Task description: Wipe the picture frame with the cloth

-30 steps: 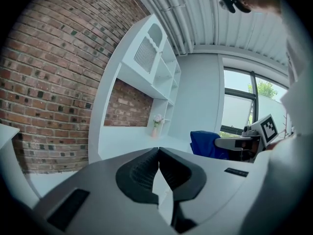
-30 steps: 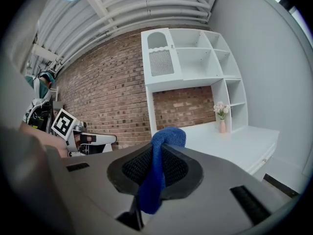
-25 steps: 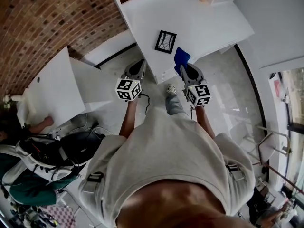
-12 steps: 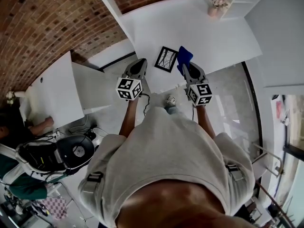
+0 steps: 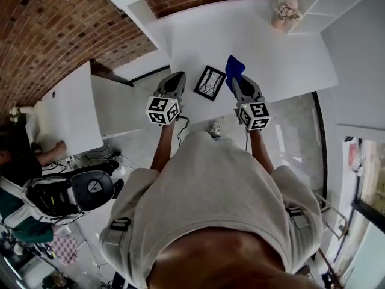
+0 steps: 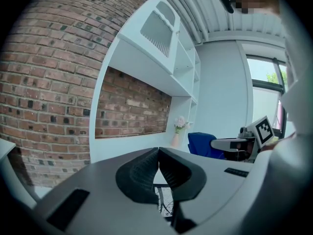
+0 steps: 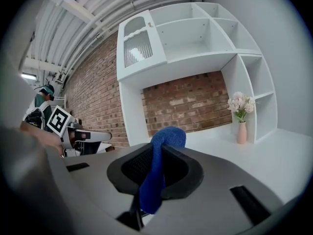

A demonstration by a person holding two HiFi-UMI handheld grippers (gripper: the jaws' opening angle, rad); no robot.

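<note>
On the white worktop (image 5: 264, 38), in the head view, the picture frame (image 5: 209, 82) lies flat near the front edge, between the tips of the two grippers. The left gripper (image 5: 175, 78) is just beside the frame's left side. The right gripper (image 5: 236, 82) is just beside its right side, with the blue cloth (image 5: 233, 66) poking out past its fingers. The cloth sits next to the frame's upper right corner; we cannot tell from here whether they touch.

Left gripper view: the fingers are pressed together with nothing between them. A strip of the frame shows just below and beyond them.

Right gripper view: the fingers are clenched on the cloth, which bulges up above them and hangs in a fold below. A vase of flowers (image 7: 241, 126) stands far back on the worktop.

Progress, our judgement: the cloth is in hand and brought up to the frame, but wiping has not visibly begun, so the whole wipe is left.

The frame has a thin dark border around a pale picture with dark line work, and it sits askew to the worktop edge.
</note>
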